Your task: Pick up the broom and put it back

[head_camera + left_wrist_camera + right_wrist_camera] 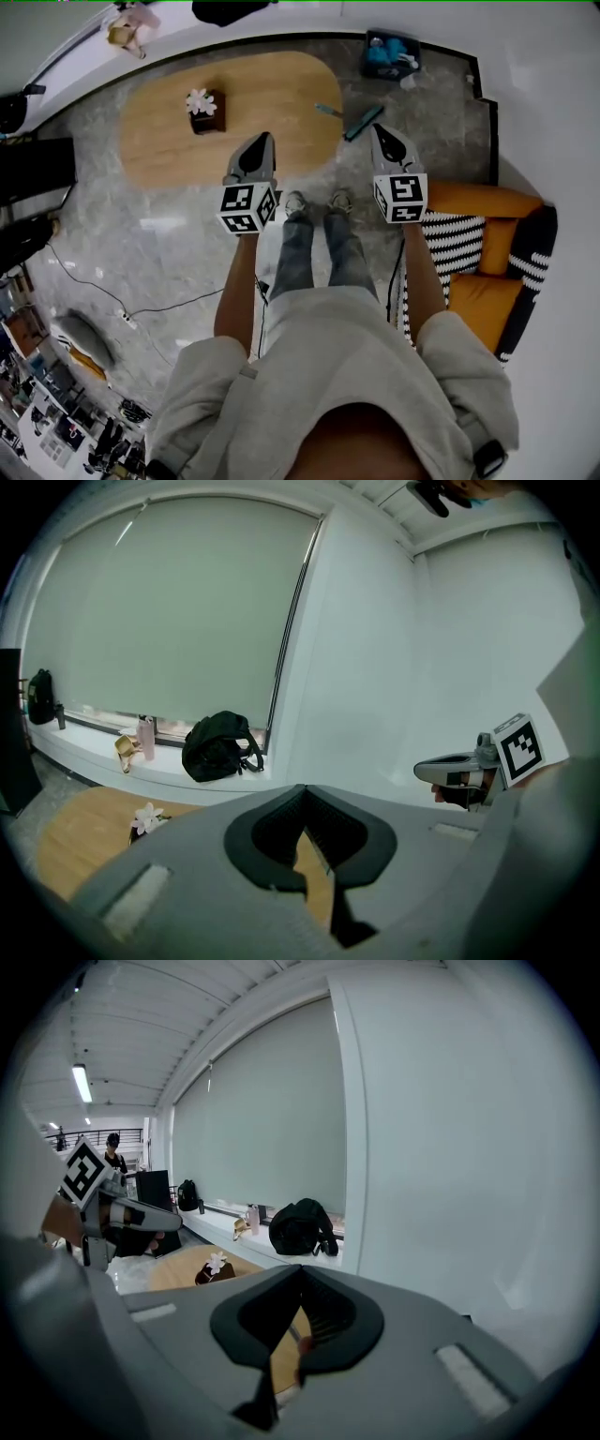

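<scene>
The broom (364, 123) lies flat on the grey stone floor (178, 234), a short dark teal bar slanting from 7 to 1 o'clock. It sits just off the rounded right end of the oval wooden table (169, 131). It is too small in the head view for us to tell bristle end from handle end.

We judge it light and stiff along its back, with soft bristles that would give under a pinch. On that smooth floor it will likely skid if nudged sideways. We would take it across the rigid spine or handle near the middle, jaws set square to its length, coming from above.

At its 12 o'clock, against the wall, stands a dark basket (390, 54) with blue things inside. At its 5 o'clock, near it but apart, hangs the right gripper (379, 130), its jaws pressed together on nothing. At 8 o'clock, over the table's near edge, the left gripper (267, 139) looks the same, jaws together and empty. At 4 o'clock, further off, is an orange armchair (483, 202).
</scene>
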Motion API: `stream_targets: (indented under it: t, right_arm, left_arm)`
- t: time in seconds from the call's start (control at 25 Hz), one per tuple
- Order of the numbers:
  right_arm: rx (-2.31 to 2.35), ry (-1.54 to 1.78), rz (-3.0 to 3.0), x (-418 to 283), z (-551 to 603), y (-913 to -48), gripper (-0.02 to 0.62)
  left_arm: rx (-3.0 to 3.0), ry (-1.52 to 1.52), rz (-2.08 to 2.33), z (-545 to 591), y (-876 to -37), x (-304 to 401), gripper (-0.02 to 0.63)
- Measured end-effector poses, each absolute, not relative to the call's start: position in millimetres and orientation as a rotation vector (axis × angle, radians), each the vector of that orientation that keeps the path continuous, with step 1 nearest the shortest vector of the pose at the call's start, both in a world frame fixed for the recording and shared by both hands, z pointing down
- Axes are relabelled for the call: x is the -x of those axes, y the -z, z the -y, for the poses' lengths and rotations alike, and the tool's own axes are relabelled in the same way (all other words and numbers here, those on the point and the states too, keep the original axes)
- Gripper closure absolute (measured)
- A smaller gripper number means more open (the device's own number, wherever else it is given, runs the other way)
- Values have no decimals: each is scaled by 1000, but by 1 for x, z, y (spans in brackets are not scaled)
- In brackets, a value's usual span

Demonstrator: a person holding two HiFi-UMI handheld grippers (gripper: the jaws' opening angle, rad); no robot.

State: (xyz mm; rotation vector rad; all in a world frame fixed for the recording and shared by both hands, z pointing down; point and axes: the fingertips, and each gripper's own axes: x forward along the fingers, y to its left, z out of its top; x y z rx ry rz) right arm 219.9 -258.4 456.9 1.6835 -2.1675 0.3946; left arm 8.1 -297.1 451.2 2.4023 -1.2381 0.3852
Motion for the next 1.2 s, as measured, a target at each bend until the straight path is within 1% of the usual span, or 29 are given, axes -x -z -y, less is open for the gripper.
stream_targets:
  t: [0.64,0.72,0.84,0.92,0.96,1.16,1.2]
  right_arm:
    - [-1741,-559,2046,-202,229,-570,593]
    - [-1738,-575,2058,-200,223,-580,559]
    - [-1706,-573,2075,-192,218,-596,456]
    - [-1684,-572,2073,-189,216,-607,413]
    - [-1676,-574,2071,-187,215,-612,378]
    - [-1648,-563,2053,-185,218,-633,310]
    - [-1643,-561,2054,-183,220,-635,305]
  left_arm:
    - [-2334,-482,1130,291,-565,2,604]
    - [-2329,-480,1131,289,-572,1,604]
    - [-2321,-487,1128,287,-584,0,604]
    - [-2316,-491,1129,286,-591,0,603]
    - [-2314,-489,1132,286,-593,0,604]
    - [-2288,-480,1143,283,-605,4,604]
    - [-2283,-481,1143,282,-607,5,603]
